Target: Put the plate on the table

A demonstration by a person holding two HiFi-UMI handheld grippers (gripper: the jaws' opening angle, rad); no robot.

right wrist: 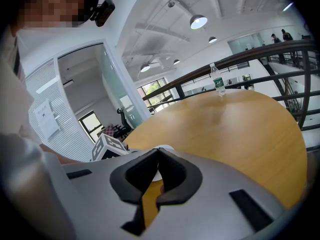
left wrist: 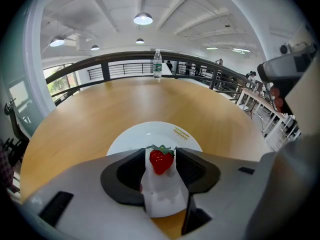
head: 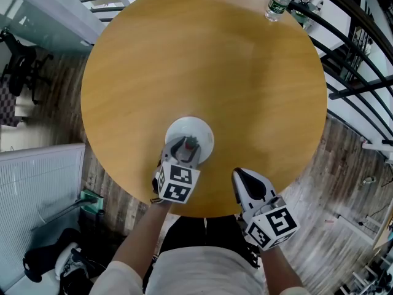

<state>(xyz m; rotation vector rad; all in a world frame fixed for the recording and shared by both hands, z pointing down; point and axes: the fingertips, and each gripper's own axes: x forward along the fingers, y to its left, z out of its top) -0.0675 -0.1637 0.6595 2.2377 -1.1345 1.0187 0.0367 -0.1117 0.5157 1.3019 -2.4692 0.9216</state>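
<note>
A white plate (head: 199,131) lies flat on the round wooden table (head: 245,91), near its front edge. On the plate (left wrist: 145,134) stands a white cake slice (left wrist: 162,191) topped with a strawberry (left wrist: 161,161). My left gripper (head: 186,147) reaches over the plate's near rim. In the left gripper view its jaws flank the slice on both sides, and I see no pad pressing on it. My right gripper (head: 241,176) hovers over the table's front edge to the right of the plate. Its jaws (right wrist: 159,151) meet at the tips with nothing between them.
A water bottle (head: 279,0) stands at the table's far right edge. A dark metal railing (head: 356,54) curves round behind and to the right of the table. A white slatted panel (head: 37,177) stands at the left, beside the wooden floor.
</note>
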